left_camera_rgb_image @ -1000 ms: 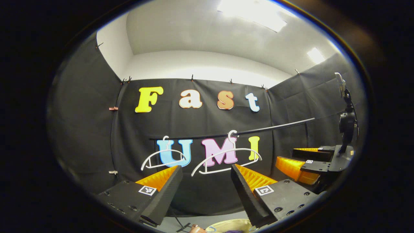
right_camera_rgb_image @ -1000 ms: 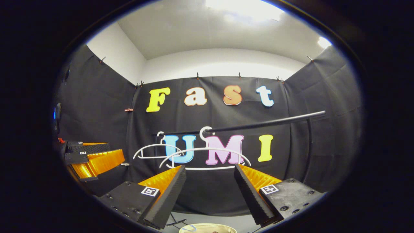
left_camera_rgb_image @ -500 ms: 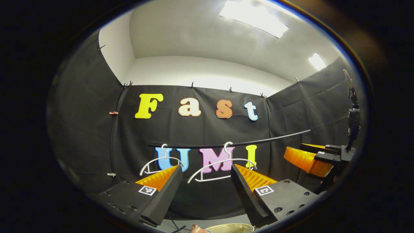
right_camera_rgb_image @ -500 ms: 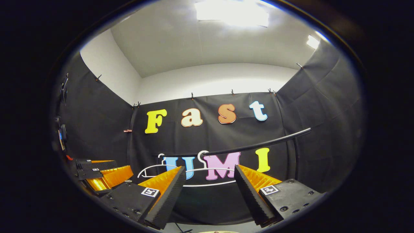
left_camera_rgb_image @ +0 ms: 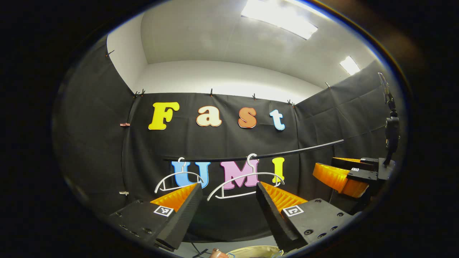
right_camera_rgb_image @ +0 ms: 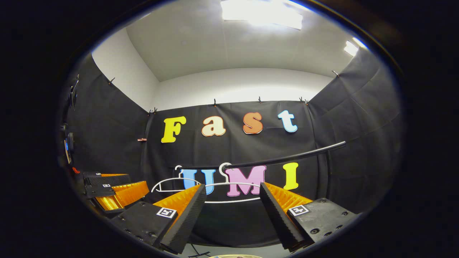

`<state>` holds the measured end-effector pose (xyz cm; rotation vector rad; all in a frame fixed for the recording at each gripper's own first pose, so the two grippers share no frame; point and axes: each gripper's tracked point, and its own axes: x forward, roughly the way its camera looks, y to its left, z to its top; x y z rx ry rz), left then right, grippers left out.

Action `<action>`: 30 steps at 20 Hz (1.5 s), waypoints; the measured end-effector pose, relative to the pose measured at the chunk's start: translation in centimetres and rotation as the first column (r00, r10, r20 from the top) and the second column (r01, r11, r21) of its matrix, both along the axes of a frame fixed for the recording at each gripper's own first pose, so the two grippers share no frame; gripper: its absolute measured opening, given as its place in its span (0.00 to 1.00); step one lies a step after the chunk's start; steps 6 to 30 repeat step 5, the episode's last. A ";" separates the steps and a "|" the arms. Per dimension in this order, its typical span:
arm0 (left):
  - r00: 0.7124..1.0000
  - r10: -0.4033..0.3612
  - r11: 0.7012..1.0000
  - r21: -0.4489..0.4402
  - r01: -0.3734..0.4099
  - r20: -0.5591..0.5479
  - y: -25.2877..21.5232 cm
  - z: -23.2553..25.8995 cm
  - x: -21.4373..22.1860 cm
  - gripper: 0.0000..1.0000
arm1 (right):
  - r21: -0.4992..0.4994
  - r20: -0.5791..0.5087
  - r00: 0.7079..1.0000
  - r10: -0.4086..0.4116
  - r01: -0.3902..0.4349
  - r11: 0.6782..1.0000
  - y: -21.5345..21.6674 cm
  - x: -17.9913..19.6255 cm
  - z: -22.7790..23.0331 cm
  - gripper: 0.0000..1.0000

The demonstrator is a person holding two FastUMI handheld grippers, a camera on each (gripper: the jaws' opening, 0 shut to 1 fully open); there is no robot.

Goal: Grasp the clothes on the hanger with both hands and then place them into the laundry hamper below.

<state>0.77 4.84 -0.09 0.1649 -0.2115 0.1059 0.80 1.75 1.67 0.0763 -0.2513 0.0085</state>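
Hangers: two, white, bare, on a dark rail (left_camera_rgb_image: 287, 152) ahead of both tools — near one (left_camera_rgb_image: 245, 181), far one (left_camera_rgb_image: 178, 179). Left tool (left_camera_rgb_image: 227, 208) spread wide, empty. Right tool (right_camera_rgb_image: 233, 211) likewise gaping, empty. Hamper rim (left_camera_rgb_image: 256, 251) just below left tool.

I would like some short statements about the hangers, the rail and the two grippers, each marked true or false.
1. Two white hangers hang on the black rail. True.
2. A shirt hangs on the nearer hanger. False: both hangers are bare.
3. The left gripper is open. True.
4. The right gripper is shut on a hanger. False: it is open and holds nothing.
5. The hamper rim shows at the bottom of the left gripper view. True.
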 end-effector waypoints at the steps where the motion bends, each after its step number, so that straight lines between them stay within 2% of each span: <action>1: 1.000 -0.002 1.000 -0.001 0.002 0.002 0.0 -0.1 0.2 0.92 | 0.002 0.000 1.000 -0.002 0.002 1.000 0.0 -0.1 0.0 0.97; 3: 1.000 -0.009 1.000 -0.004 0.009 0.000 -0.2 -0.2 0.3 0.94 | 0.004 0.000 1.000 -0.006 0.006 1.000 0.0 0.0 0.0 0.97; 30: 1.000 -0.013 1.000 -0.004 0.013 -0.004 -0.3 -0.3 0.3 0.94 | 0.001 0.005 1.000 -0.008 0.008 1.000 -0.1 -0.1 0.1 0.97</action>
